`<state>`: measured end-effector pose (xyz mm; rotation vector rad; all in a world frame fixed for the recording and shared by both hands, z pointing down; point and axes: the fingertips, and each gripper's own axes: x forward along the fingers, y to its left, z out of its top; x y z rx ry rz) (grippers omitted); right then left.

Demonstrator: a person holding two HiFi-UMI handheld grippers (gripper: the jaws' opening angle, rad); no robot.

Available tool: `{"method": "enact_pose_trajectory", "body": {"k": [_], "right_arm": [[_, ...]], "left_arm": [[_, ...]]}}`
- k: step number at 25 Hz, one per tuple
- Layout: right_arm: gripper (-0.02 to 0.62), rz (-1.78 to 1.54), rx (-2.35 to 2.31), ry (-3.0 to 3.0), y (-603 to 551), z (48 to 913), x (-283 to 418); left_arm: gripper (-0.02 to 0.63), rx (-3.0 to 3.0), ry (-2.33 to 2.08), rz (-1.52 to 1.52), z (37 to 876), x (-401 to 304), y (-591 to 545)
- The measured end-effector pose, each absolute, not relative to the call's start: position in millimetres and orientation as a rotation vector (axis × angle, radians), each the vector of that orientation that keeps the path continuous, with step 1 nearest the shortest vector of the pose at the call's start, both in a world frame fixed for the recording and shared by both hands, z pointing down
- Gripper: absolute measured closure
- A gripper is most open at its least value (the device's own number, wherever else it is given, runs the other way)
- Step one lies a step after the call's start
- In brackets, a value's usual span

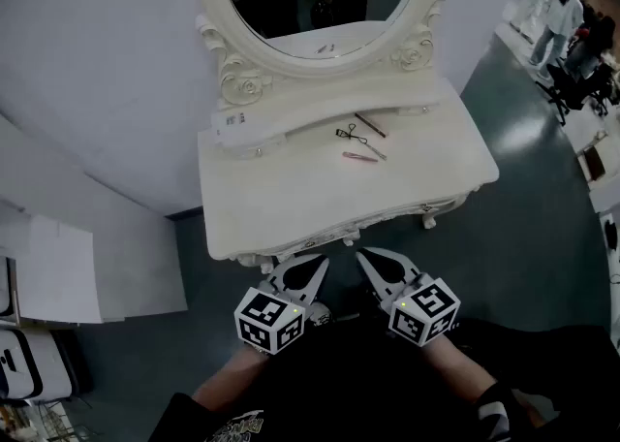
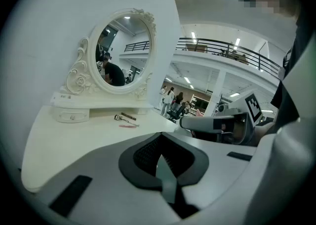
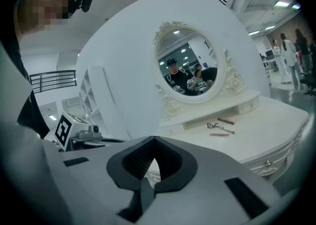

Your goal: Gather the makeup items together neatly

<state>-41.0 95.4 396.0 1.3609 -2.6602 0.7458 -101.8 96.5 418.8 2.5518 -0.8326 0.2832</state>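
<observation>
**Lying loose before the mirror: three makeup items, both tongs clenched empty**

The black curler (image 1: 347,133) lies on the table (image 1: 291,207) just in front of the mirror (image 1: 320,4) base, right of the mirror's middle. In the head view its long axis slants from upper left to lower right, with the bulky end at the left. The brown pencil (image 1: 370,125) lies just beside it on the mirror side, on much the same slant. The pink stick (image 1: 359,156) lies just on the far side from the mirror, nearly parallel to the mirror base. Whether the curler's thin end touches it cannot be told.

Well away from the mirror, off the table's front edge, the left gripper (image 1: 321,259) and right gripper (image 1: 360,254) are held side by side. Both point toward the mirror, tips angled toward each other. Each has its jaws pressed together with nothing between them.
</observation>
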Motion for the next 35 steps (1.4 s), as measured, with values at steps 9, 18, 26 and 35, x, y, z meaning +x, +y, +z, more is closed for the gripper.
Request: {"method": "enact_pose_trajectory", "body": {"k": [9,18,26,35], "right_arm": [[0.568,0.749,1.359,-2.656,93.0,396.5,-42.8],[0.568,0.723,1.343,-2.679,91.6,392.5,-46.9],[0.568,0.722,1.391,-2.67,91.8,389.1,-37.6],[0.568,0.662,1.372,-2.679,57.8,374.8,-6.5]], "left_arm": [[0.598,2.54,-0.836,0.281,419.6,-104.8,95.7],[0.598,2.549,-0.829,0.279,419.5,-106.4,96.8],[0.598,2.552,-0.823,0.264,418.6,-105.2,97.3],[0.598,2.548,-0.894,0.227,405.9,-87.9,72.8]]}}
